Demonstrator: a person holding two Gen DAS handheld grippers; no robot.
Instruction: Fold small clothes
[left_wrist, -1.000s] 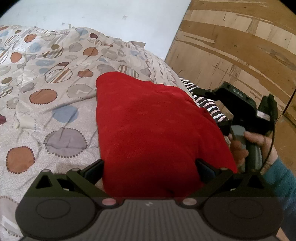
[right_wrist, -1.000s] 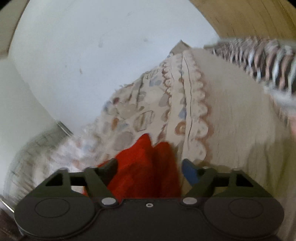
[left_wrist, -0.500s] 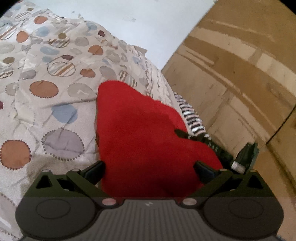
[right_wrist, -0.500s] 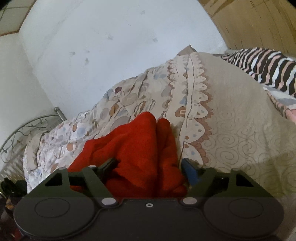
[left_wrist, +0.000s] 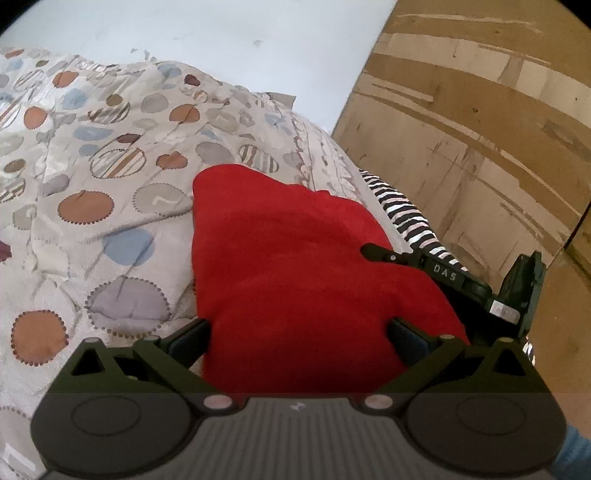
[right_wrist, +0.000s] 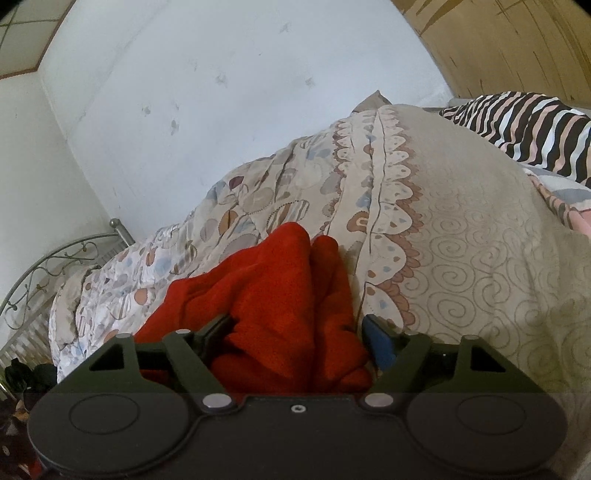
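Half a second on, the right gripper (left_wrist: 373, 251) is seen in the left wrist view pushed further over the right side of the red garment (left_wrist: 295, 266), its black body now lying well in from the cloth's right edge, while the right wrist view has dropped slightly so that more red cloth fills its lower middle. On the left, the patterned bedspread (left_wrist: 92, 221), printed with brown, blue and grey circles, is spread across the bed and carries the garment, which is laid toward the bed's right edge. The left gripper (left_wrist: 299, 332) is held over the near edge of the garment with its fingers (left_wrist: 188, 336) spread wide apart, red cloth lying between them; whether the pads touch the cloth cannot be told. To the right, a black-and-white striped cloth (left_wrist: 402, 210) is seen at the bed's right edge, beside a wooden panel (left_wrist: 480, 129). In the right wrist view, the red garment (right_wrist: 280, 295) is bunched in folds between the parted fingers (right_wrist: 376, 343) of the right gripper (right_wrist: 295, 332), which are likewise held apart and not clamped. The bedspread (right_wrist: 461, 240) with its scalloped border rises behind, a metal bed frame (right_wrist: 55, 262) is visible at far left, and the striped cloth (right_wrist: 524, 122) lies at upper right.
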